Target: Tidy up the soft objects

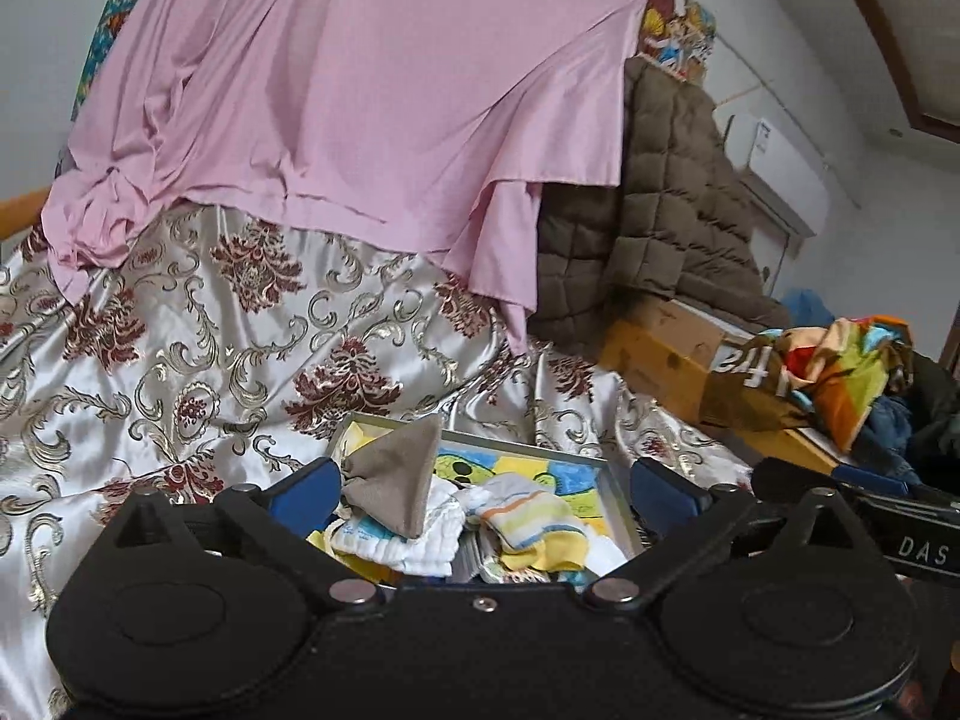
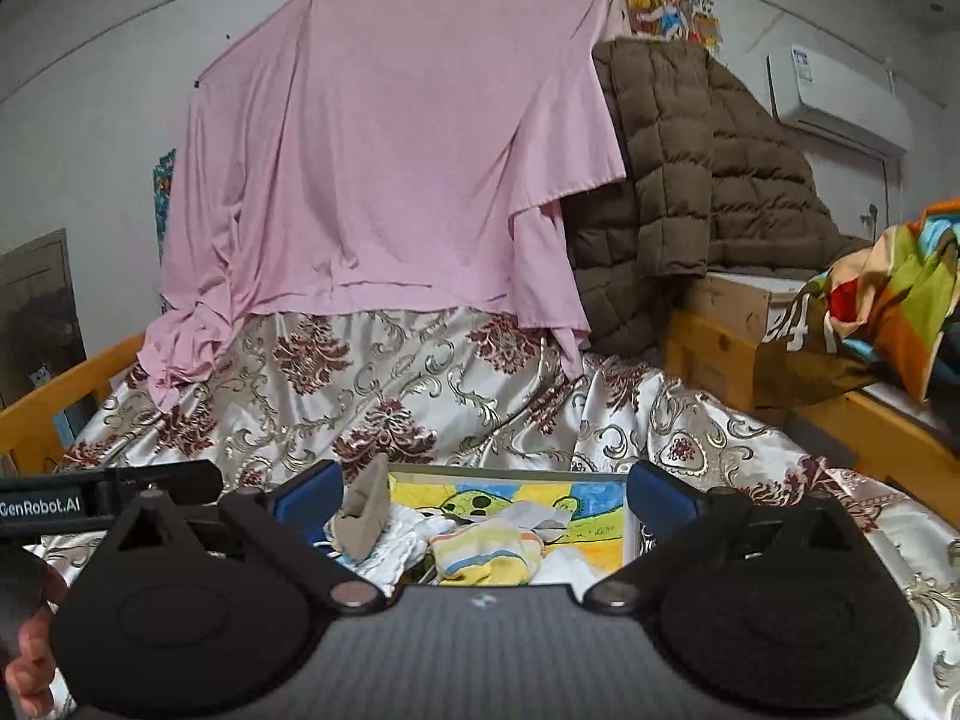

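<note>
Both hand-held grippers, left (image 1: 483, 489) and right (image 2: 483, 495), gape empty. The socks (image 2: 486, 552) lie in the tray (image 2: 624, 531) at lower centre, straight ahead of both. Neither looks nearer.

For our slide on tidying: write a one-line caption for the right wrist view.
Open right gripper above a tray of small socks and cloths on a patterned satin bedspread.

Small cloths (image 1: 420, 504) lie in a tray (image 1: 618, 498) on the bedspread (image 1: 180, 360), a hung sheet (image 1: 360, 90) behind.
</note>
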Available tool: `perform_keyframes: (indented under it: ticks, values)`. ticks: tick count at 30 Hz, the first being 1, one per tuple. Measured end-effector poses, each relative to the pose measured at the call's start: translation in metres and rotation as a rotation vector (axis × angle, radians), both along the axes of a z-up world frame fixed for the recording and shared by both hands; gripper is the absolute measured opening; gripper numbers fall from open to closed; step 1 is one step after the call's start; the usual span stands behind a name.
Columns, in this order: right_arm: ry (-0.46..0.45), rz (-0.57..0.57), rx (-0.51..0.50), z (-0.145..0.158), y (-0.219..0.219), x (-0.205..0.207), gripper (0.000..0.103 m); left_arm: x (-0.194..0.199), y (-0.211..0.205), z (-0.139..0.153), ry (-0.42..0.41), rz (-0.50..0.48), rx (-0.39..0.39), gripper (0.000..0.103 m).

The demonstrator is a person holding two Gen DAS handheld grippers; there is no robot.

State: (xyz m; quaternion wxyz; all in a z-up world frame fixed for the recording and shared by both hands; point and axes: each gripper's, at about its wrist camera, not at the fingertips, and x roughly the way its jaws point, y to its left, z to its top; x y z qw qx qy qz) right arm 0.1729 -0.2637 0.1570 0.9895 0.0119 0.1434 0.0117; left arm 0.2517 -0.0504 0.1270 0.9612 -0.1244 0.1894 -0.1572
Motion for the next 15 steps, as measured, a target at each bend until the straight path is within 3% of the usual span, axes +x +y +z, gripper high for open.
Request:
perform_keyframes:
  ticks: [15]
  values:
    - [-0.031, -0.018, 0.004, 0.007, 0.020, -0.077, 0.103, -0.086, 0.030, 0.013, -0.080, 0.033, -0.023, 0.102]
